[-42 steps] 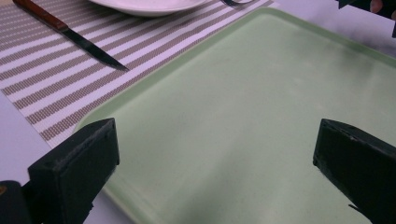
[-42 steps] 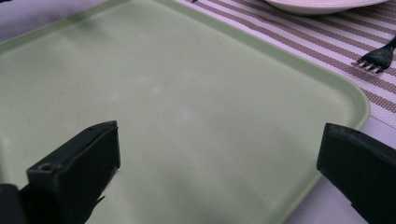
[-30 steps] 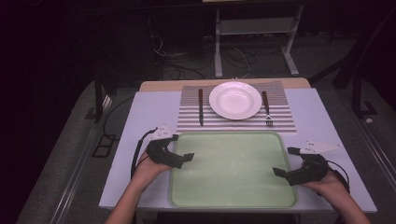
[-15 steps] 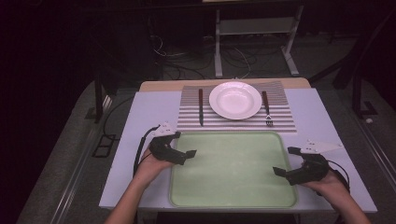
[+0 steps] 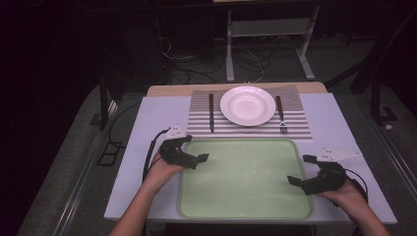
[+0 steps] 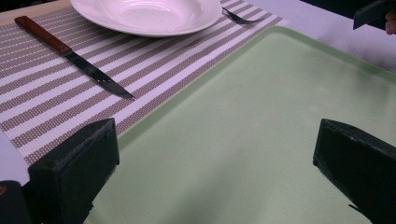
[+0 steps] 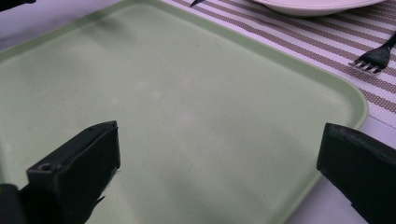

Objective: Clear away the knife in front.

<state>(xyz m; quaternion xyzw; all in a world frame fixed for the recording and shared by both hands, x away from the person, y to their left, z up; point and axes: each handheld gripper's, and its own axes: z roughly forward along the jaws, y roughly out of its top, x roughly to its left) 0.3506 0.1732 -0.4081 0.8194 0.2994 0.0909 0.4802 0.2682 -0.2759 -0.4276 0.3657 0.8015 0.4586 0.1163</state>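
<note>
Over the green tray (image 5: 246, 196), left gripper (image 5: 196, 158) and right gripper (image 5: 298, 169) hover at opposite edges, jaws wide apart, gripping nothing.

- The room is dim; its far side falls into near-black shadow, and light falls mainly on the pale lavender rectangular table top (image 5: 147, 128).
- A light wooden board edge (image 5: 167, 90) shows along the table's far side.
- Grey speckled floor (image 5: 64, 147) spreads on both sides of the table.
- A pale metal stand frame with splayed legs (image 5: 268, 29) stands on the floor beyond the table.
- Loose dark cables (image 5: 187, 54) lie tangled on the floor beside that frame.
- A dark metal post on a floor foot (image 5: 103, 98) stands left of the table.
- A grey floor rail (image 5: 78, 182) runs diagonally past the table's left side.
</note>
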